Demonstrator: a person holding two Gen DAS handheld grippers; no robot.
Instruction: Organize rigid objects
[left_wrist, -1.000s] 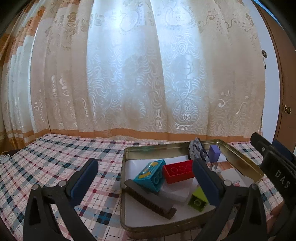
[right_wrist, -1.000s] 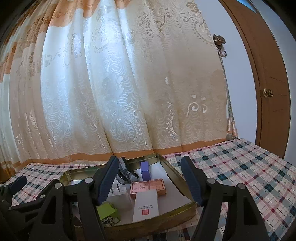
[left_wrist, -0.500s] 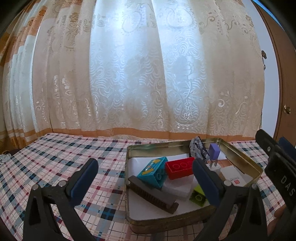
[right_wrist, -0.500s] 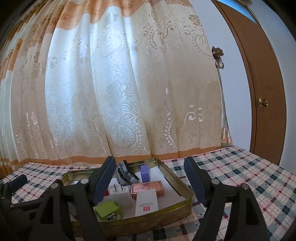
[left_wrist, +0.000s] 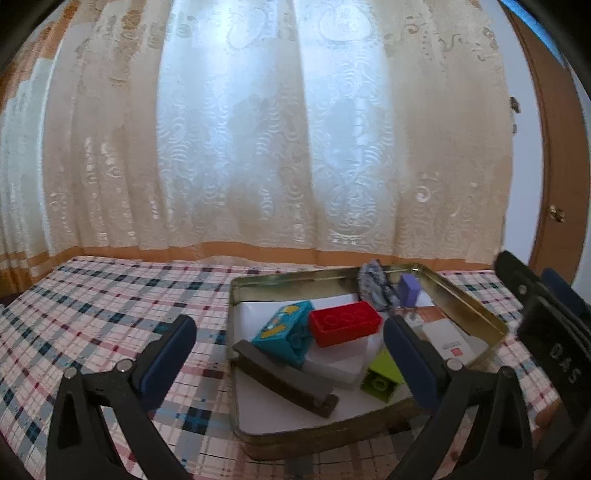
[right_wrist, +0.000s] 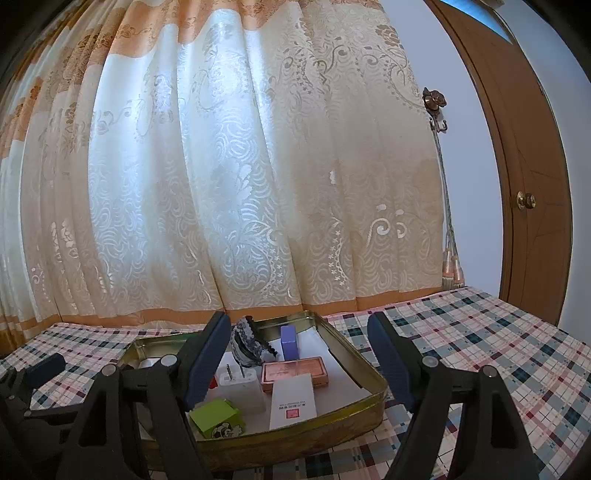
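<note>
While both stand wide — left hand-held gripper (left_wrist: 290, 345), right hand-held gripper (right_wrist: 297, 356) lettered "DAS", gold tin (right_wrist: 364, 397) beneath.

Both wrist views look low across the table, sharing the tin (left_wrist: 469, 306) (right_wrist: 354, 350).

Bright daylight through the curtain (left_wrist: 295, 147), soft shadows, slight blur perhaps, fisheye-warped dark corners

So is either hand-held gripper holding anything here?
No. The left hand-held gripper and right hand-held gripper are both open and empty, above the tin.
</note>
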